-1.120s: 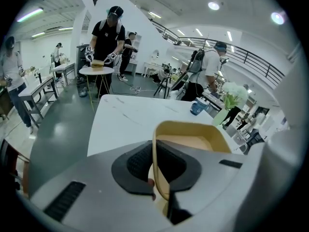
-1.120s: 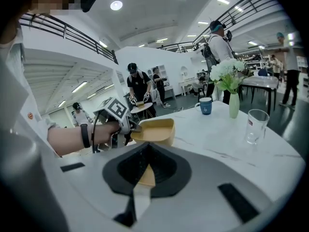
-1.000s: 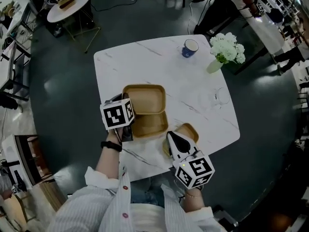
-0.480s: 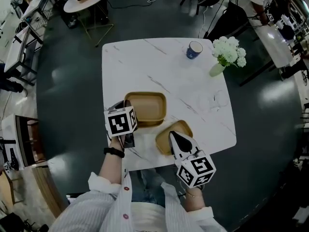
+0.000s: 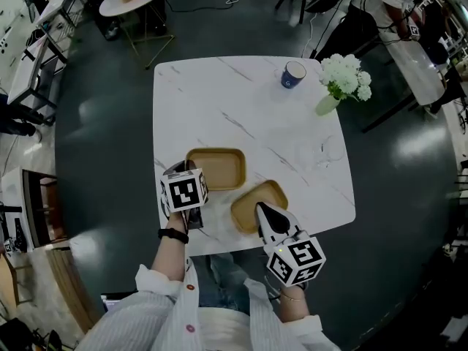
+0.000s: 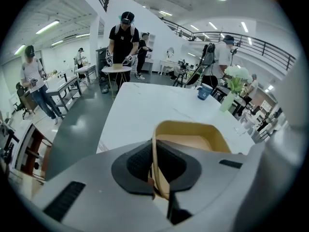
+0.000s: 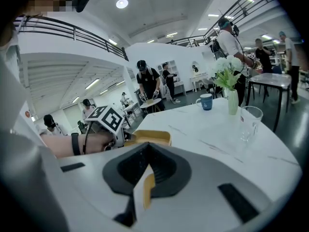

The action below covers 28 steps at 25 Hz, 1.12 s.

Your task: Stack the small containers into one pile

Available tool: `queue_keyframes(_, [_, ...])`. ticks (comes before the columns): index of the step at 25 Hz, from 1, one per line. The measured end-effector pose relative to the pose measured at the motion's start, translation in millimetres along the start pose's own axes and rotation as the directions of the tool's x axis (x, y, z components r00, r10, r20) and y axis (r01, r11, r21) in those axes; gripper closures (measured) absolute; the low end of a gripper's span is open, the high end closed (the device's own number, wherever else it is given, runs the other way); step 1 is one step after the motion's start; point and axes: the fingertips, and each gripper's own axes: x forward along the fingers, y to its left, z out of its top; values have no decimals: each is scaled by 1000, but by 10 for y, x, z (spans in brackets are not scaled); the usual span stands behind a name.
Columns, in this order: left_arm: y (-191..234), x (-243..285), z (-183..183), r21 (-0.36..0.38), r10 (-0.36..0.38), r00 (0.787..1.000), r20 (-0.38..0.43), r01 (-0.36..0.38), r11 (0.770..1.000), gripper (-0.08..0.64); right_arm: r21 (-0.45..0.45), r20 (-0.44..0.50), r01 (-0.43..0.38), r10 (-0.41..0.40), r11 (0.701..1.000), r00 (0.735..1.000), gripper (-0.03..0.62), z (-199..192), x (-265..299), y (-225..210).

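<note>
Left gripper (image 6: 158, 178) is clamped on the rim of a tan rectangular container (image 5: 217, 168) on the white marble table (image 5: 219, 101). Two lay there 1 s ago, now apparently one pile. Right gripper (image 7: 145, 185), shut on the second tan container (image 5: 256, 194), has slid it closer; prob. stacked next.

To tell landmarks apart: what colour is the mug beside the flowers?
The round mug is dark blue, white inside; clearest in the head view.

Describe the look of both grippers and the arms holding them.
The left gripper and right gripper: grey bodies, black ribbed pads, each carrying a white cube with black square markers. The person wears a pale striped shirt, sleeves rolled, and a black band on the left wrist.
</note>
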Motion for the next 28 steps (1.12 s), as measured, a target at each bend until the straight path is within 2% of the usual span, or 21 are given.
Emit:
queue_keyframes(3, [23, 64, -16, 29, 26, 1000, -2, -26, 999, 534, 7, -4, 5, -5, 1000, 1000, 581, -14, 0, -38])
queue_keyframes(6, [-6, 79, -27, 35, 0, 1000, -8, 0, 999, 527, 14, -7, 9, -9, 1000, 1000, 581, -21, 0, -61])
queue_keyframes(9, [-53, 72, -52, 25, -35, 999, -15, 35, 999, 439, 21, -7, 12, -12, 1000, 1000, 581, -44, -5, -72])
queue_keyframes(13, [-44, 90, -78, 35, -39, 999, -15, 39, 999, 393, 24, -8, 13, -12, 1000, 1000, 581, -59, 12, -73])
queue_keyframes(22, [-12, 44, -80, 25, -64, 998, -6, 64, 998, 362, 28, -10, 26, -26, 999, 1000, 581, -81, 14, -61])
queue_keyframes(28, [14, -61, -24, -12, -122, 993, 10, 122, 992, 362, 14, 1, 86, -86, 996, 996, 580, 22, -49, -275])
